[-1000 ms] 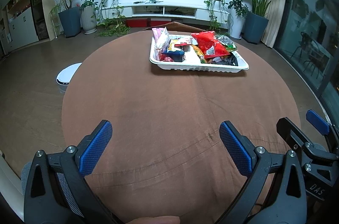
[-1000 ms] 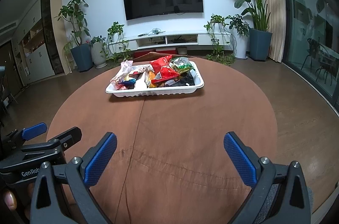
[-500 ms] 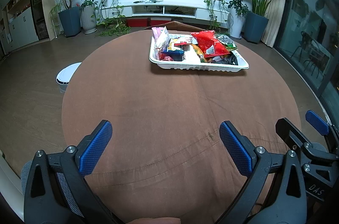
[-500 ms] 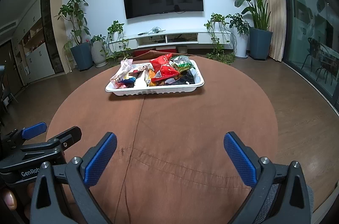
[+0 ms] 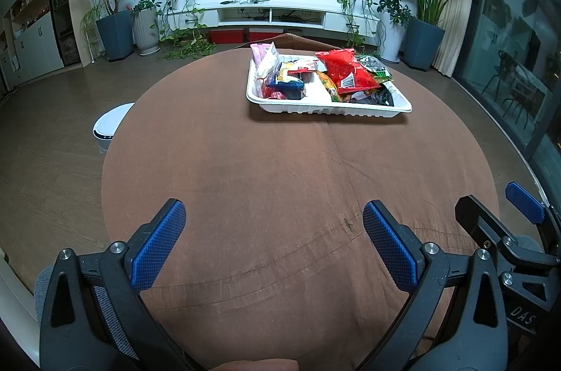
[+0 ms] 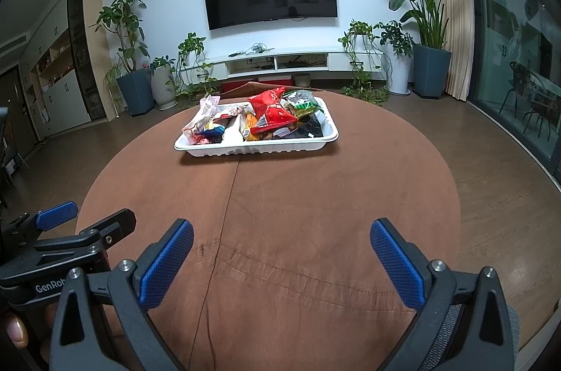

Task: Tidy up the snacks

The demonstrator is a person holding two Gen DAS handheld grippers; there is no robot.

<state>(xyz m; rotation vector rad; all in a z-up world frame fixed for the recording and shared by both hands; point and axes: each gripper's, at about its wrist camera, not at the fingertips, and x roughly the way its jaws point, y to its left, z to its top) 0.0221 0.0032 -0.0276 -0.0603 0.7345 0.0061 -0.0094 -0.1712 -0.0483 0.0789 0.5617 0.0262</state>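
Note:
A white tray (image 5: 326, 109) (image 6: 259, 149) sits on the far half of the round brown table, piled with several snack packets. A big red bag (image 5: 345, 73) (image 6: 271, 113) lies on top, a pink-white packet (image 5: 264, 60) (image 6: 207, 111) stands at the tray's left end, and dark packets fill its right end. My left gripper (image 5: 273, 230) hovers open over the near table edge with nothing between its blue pads. My right gripper (image 6: 282, 248) is open and empty too, just right of the left one. Both are well short of the tray.
The brown cloth (image 5: 280, 178) covers the table between grippers and tray. A white round bin (image 5: 110, 125) stands on the floor left of the table. Potted plants, a low TV shelf and a wall TV line the back; glass doors are at right.
Both views have shifted very slightly; the tray and snacks have not moved, and both grippers remain wide open over the near edge.

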